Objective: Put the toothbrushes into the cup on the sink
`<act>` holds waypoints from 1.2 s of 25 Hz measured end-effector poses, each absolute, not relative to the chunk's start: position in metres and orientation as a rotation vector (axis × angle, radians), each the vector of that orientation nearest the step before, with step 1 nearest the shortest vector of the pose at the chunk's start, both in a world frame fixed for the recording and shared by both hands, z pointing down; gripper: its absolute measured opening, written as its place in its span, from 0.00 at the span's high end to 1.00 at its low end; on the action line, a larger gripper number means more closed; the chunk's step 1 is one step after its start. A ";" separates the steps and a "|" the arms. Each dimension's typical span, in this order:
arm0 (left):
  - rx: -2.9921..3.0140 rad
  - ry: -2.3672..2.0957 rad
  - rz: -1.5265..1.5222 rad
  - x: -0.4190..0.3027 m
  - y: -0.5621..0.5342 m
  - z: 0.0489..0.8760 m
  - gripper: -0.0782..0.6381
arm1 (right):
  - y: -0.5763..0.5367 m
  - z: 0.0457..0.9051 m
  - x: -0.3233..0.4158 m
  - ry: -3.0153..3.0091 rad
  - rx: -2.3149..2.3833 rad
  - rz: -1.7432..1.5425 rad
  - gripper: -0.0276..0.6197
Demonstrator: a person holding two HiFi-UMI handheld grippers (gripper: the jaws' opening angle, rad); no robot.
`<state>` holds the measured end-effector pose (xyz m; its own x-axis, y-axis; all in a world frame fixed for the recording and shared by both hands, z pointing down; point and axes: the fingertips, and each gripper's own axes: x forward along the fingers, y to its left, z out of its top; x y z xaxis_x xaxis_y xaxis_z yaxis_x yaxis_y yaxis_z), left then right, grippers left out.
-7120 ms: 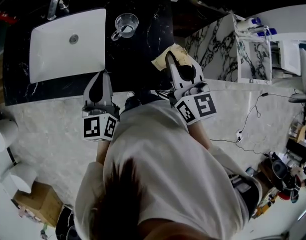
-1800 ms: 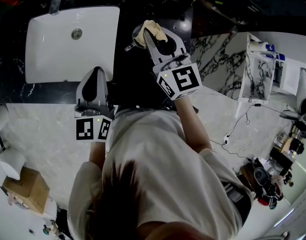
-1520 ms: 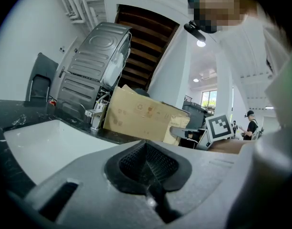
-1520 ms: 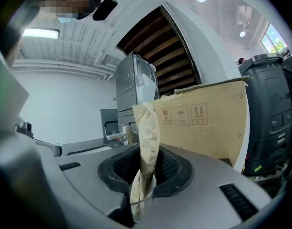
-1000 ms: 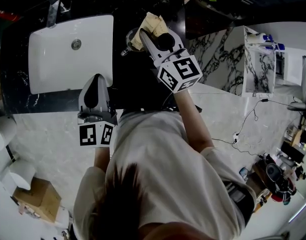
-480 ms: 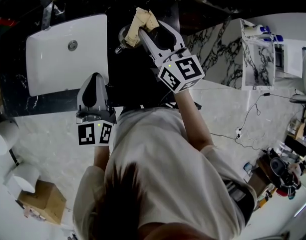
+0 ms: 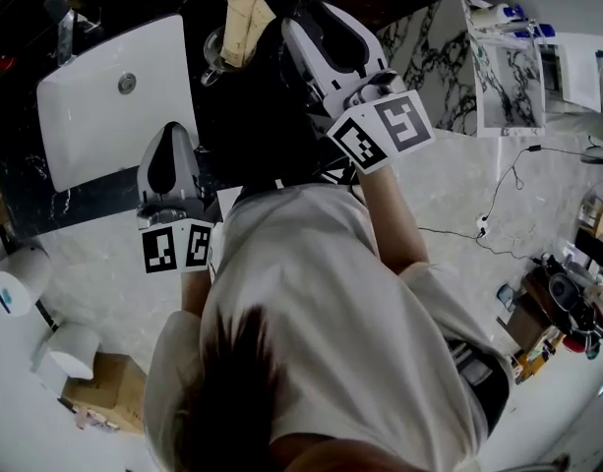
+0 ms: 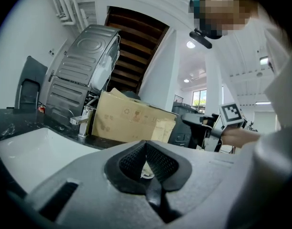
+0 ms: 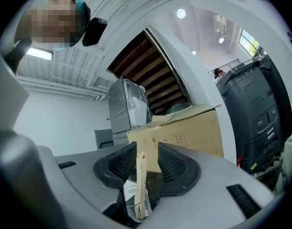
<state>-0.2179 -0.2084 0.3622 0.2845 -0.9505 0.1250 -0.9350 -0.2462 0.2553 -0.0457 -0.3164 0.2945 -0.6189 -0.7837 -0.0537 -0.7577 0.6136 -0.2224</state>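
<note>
Starting at my left, the left gripper (image 7: 169, 136) hangs over the counter edge below the white basin (image 7: 104, 116), its jaws clenched on nothing and no part of this step. Right of the basin, on the dark counter, stands the glass cup (image 7: 214, 55), and the paper-wrapped toothbrushes (image 7: 244, 16) now rest in it, leaning out over its rim. A second ago the right gripper (image 7: 316, 18) held that pack above the cup. Its jaws have just been opening and it has drawn off up and to the right, so the pack is released and stands on its own. I judge this drop to be done; if no other brushes are waiting, the task is near its end.

From the head view I get the layout: cup beside the basin, pack inside it, right gripper apart from both. It does not give me the gap at the pads. The left gripper view shows its pads meeting, with only the right gripper's marker cube (image 8: 230, 113) off to the side. The right gripper view settles what the head view leaves open: the pads stand wide apart, and the pack sits beyond them in the glass, touching neither.
</note>
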 end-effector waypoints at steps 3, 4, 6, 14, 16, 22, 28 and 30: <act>2.305 -1.691 -0.066 -0.211 -0.208 0.359 0.88 | -0.304 0.265 -0.028 2.665 -1.314 -0.241 0.79; 2.313 -1.681 -0.062 -0.208 -0.209 0.358 0.88 | -0.300 0.254 -0.022 2.651 -1.312 -0.224 0.81; 2.328 -1.665 -0.060 -0.202 -0.211 0.356 0.88 | -0.295 0.233 -0.010 2.614 -1.303 -0.187 0.82; 2.393 -1.584 -0.064 -0.176 -0.219 0.348 0.88 | -0.273 0.185 0.028 2.557 -1.366 -0.045 0.87; 2.408 -1.573 -0.061 -0.172 -0.220 0.346 0.88 | -0.266 0.178 0.039 2.545 -1.398 -0.009 0.88; 2.430 -1.562 -0.044 -0.165 -0.220 0.341 0.88 | -0.252 0.168 0.076 2.500 -1.502 0.027 0.91; 2.452 -1.541 -0.021 -0.157 -0.215 0.338 0.88 | -0.232 0.179 0.099 2.528 -1.580 0.030 0.92; 2.460 -1.542 -0.018 -0.156 -0.214 0.335 0.88 | -0.222 0.183 0.106 2.530 -1.609 0.025 0.92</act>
<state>-0.1557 -0.2141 0.3353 0.4441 -0.8886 0.1147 -0.8856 -0.4159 0.2066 0.1056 -0.2224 0.1827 -0.4168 -0.8997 -0.1296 -0.9021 0.4270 -0.0625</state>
